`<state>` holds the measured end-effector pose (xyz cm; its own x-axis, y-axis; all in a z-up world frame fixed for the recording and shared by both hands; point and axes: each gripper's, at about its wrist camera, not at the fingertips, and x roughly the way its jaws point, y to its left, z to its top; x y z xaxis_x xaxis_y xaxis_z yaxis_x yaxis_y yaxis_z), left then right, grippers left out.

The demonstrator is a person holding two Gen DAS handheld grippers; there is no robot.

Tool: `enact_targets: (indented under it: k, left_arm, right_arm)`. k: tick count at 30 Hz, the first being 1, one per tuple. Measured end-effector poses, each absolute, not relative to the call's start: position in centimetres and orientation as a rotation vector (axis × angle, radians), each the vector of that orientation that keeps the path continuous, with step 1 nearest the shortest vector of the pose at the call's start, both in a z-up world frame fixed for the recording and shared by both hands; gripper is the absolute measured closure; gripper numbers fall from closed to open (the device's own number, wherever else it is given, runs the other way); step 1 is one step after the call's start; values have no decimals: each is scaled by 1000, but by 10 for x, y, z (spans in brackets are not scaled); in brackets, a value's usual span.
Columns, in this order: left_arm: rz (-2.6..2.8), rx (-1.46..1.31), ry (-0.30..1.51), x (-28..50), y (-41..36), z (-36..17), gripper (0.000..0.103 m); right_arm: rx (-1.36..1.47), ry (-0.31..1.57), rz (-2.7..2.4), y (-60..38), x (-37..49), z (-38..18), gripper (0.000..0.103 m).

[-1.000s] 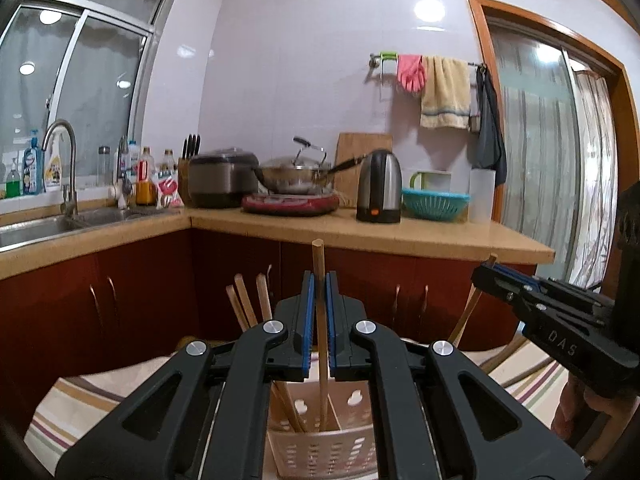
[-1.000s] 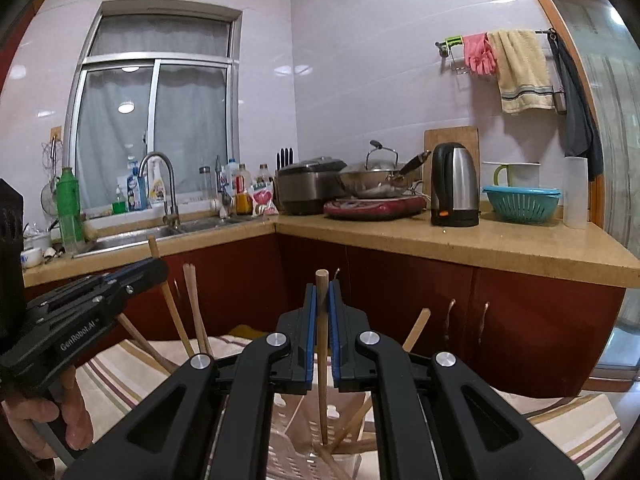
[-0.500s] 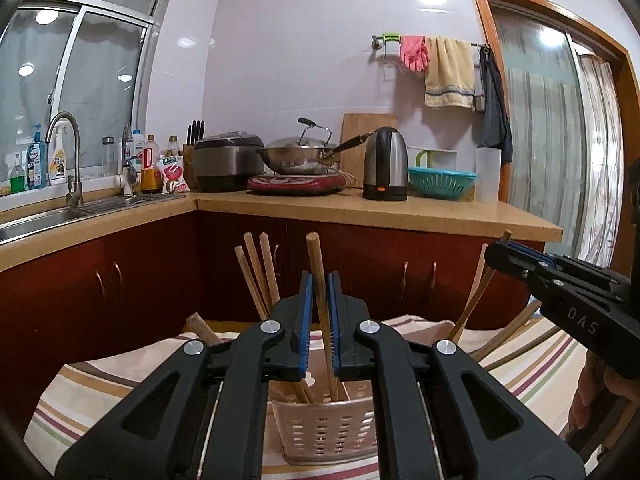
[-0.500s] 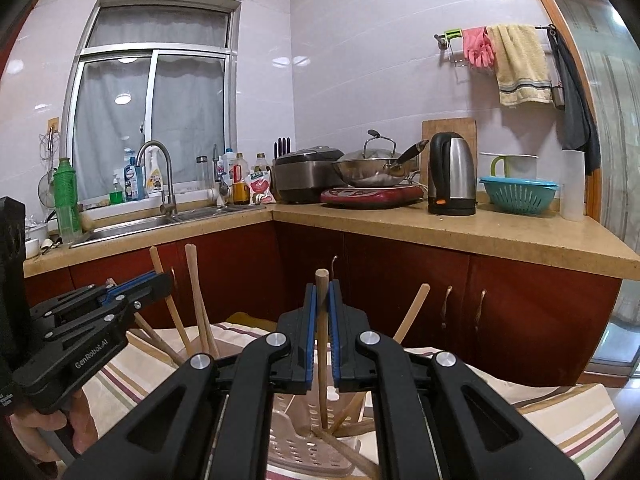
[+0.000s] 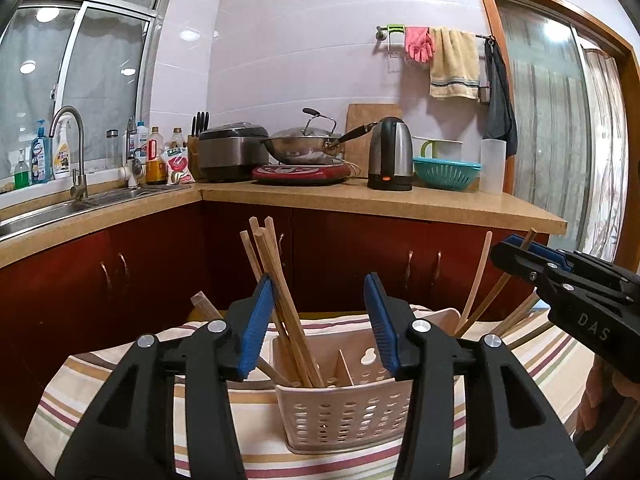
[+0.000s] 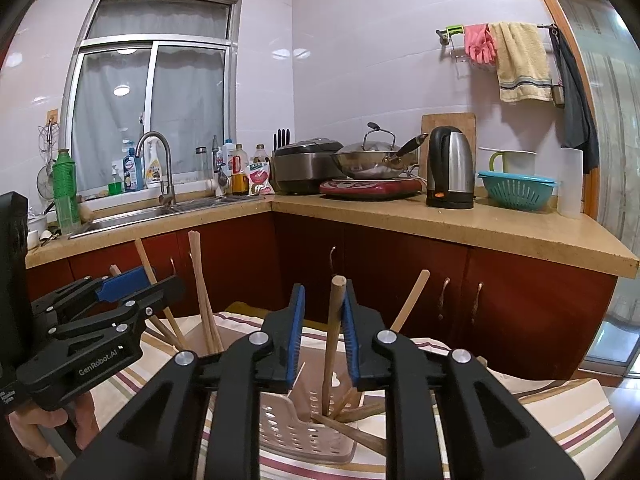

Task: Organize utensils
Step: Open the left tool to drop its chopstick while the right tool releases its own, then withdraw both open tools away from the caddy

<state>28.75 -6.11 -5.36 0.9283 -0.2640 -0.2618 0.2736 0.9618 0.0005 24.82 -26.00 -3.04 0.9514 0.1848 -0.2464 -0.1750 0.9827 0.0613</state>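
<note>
A pale perforated utensil holder (image 5: 344, 420) stands on a striped cloth. My left gripper (image 5: 320, 320) hangs over it with its jaws opening and nothing pressed between the blue pads. Several wooden chopsticks (image 5: 264, 252) lean in the holder's left compartment, just behind the left pad. In the right wrist view my right gripper (image 6: 322, 312) is opening around a round-ended wooden stick (image 6: 335, 320). The stick rests near the right pad with a gap on its left, and its foot is in the holder (image 6: 304, 436). Each gripper shows in the other's view: right (image 5: 516, 244), left (image 6: 152, 284).
The striped cloth (image 5: 100, 384) covers the table under the holder. Behind it run dark red cabinets (image 6: 400, 280) and an L-shaped counter (image 5: 400, 204) with a sink, wok, kettle and teal colander. A person's hand (image 6: 48, 428) grips the left tool's handle.
My left jaws have opened wide and let go of the chopstick, which now leans with the others in the holder. My right jaws have parted slightly around the wooden stick.
</note>
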Motion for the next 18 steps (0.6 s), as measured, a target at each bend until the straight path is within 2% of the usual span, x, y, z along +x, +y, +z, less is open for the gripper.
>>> enact_targets:
  k: [3, 5, 14, 18]
  left_arm:
    - [-279, 38, 260, 287, -61, -53, 48]
    - [-281, 43, 253, 286, -61, -54, 41]
    - [-265, 68, 219, 279, -65, -53, 19]
    - [-246, 85, 195, 274, -67, -49, 12]
  right_arm:
    - [43, 253, 178, -262, 247, -32, 74]
    - [46, 247, 175, -263, 246, -33, 62]
    - [35, 213, 159, -265, 237, -31, 34]
    - [39, 191, 140, -268, 230, -26, 23]
